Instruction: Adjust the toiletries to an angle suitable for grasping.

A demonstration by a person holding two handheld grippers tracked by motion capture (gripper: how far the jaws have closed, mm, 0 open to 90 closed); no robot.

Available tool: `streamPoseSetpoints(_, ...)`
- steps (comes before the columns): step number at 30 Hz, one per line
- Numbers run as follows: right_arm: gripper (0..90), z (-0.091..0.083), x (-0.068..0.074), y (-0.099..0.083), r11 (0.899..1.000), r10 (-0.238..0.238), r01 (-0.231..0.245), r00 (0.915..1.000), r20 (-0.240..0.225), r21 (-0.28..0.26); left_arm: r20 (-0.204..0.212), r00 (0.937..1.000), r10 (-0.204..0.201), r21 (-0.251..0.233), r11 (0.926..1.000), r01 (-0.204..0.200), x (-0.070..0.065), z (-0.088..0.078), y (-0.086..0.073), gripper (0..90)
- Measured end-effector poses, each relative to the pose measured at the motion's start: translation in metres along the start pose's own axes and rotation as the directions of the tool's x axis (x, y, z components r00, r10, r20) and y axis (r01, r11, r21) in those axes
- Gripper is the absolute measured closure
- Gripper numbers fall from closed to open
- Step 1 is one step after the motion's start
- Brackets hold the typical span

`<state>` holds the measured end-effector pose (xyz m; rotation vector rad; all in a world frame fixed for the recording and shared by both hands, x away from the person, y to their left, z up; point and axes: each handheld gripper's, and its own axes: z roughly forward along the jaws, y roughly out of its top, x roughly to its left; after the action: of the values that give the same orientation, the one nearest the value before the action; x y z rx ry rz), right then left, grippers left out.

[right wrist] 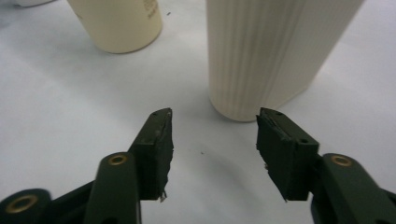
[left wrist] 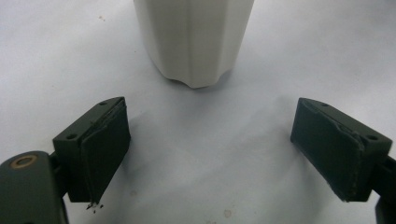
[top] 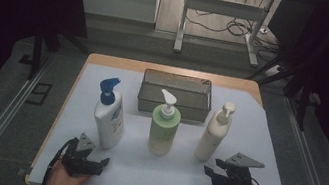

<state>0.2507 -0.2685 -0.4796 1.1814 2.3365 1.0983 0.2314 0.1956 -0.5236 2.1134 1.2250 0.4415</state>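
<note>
Three pump bottles stand in a row on the white mat (top: pixel 163 178): a white one with a blue pump (top: pixel 109 118), a green one (top: pixel 163 130) and a cream one (top: pixel 214 134). My left gripper (top: pixel 96 157) rests on the mat just in front of the white bottle, held in a hand. In the left gripper view it (left wrist: pixel 210 135) is wide open, with the bottle's base (left wrist: pixel 194 42) a little ahead. My right gripper (top: pixel 211 166) sits by the cream bottle's foot. It (right wrist: pixel 214 126) is open, and the ribbed cream bottle (right wrist: pixel 271 51) stands close ahead, slightly right.
A metal mesh basket (top: pixel 194 112) stands behind the bottles at the middle back of the mat. The green bottle's base (right wrist: pixel 119 23) is at the upper left of the right gripper view. Dark floor rails run along both sides of the table.
</note>
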Motion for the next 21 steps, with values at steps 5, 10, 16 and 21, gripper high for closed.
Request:
streamPoseSetpoints(5, 60.1, 0.005, 0.008, 0.007, 1.0, -0.023, 0.023, 0.9995, -0.022, 0.012, 0.0, 1.0, 0.0, 0.001, 1.0, 0.0, 0.0, 0.0, 0.0, 11.8)
streamPoseSetpoints(10, 74.4, 0.011, 0.017, 0.015, 0.999, -0.046, 0.047, 0.9985, -0.031, 0.015, 0.0, 1.0, 0.0, 0.001, 1.0, 0.0, 0.0, 0.0, 0.0, 11.7)
streamPoseSetpoints(16, 87.7, 0.019, 0.023, 0.022, 0.999, -0.053, 0.053, 0.9985, -0.016, 0.008, 0.001, 1.0, 0.0, 0.001, 1.0, 0.0, 0.0, 0.0, 0.0, 11.7)
streamPoseSetpoints(21, 89.8, 0.028, 0.028, 0.028, 0.998, -0.058, 0.058, 0.9983, 0.003, 0.002, 0.0, 1.0, 0.0, 0.001, 1.0, 0.0, 0.0, 0.0, 0.0, 11.7)
